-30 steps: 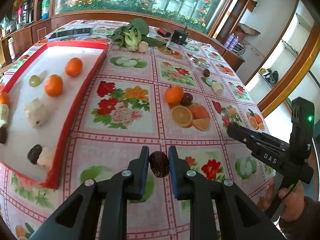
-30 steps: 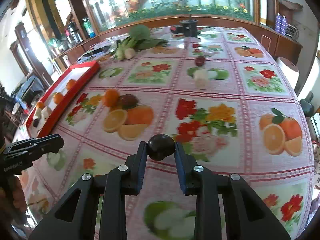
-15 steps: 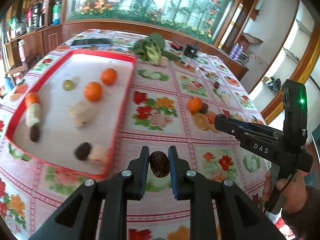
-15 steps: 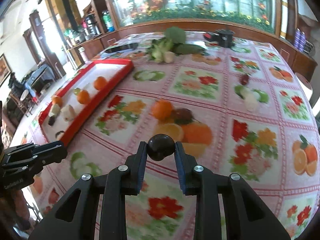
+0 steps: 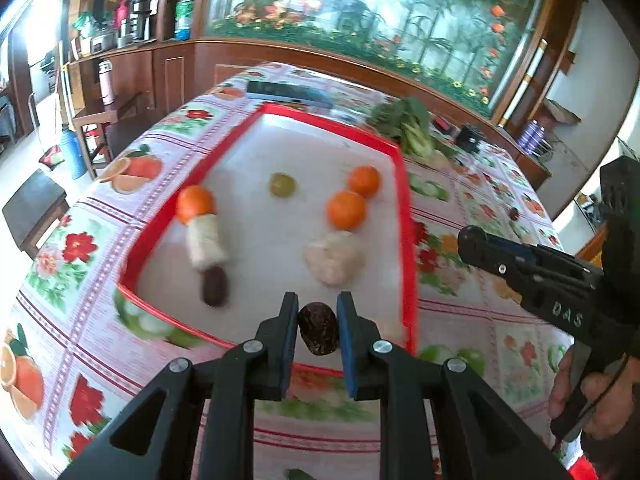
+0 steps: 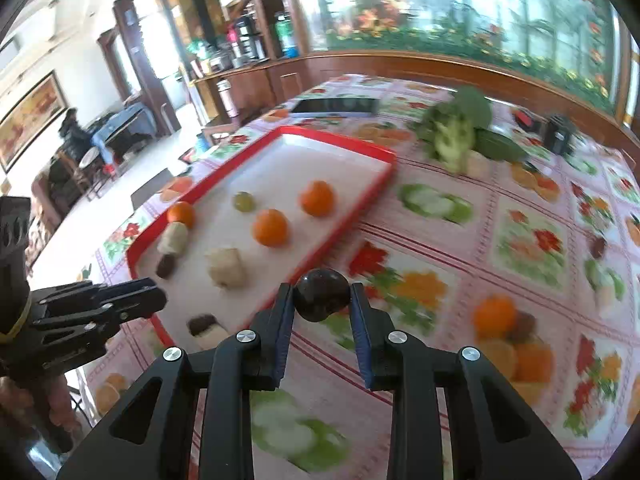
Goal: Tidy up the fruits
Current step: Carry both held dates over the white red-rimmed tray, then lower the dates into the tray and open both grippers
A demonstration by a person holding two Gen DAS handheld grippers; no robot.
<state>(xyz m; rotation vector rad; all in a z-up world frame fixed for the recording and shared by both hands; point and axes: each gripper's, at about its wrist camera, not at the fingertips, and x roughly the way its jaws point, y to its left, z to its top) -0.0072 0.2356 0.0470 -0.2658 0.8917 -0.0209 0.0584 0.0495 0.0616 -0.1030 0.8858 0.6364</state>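
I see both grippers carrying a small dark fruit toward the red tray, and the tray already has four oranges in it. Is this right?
Not quite: the red tray holds three oranges, not four, as the left wrist view shows; a fourth orange still lies on the tablecloth. The rest holds: the left gripper grips a wrinkled dark fruit and the right gripper a smooth dark fruit, both near the tray.

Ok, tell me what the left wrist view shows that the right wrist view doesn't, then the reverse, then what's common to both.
Left wrist view only: the left gripper from behind, shut on a wrinkled dark fruit, and the hand working the right gripper.

Right wrist view only: the right gripper shut on a smooth dark round fruit, plus a loose orange out on the tablecloth.

Both: the red tray holding three oranges, a green fruit and pale pieces, with the leafy greens beyond it.
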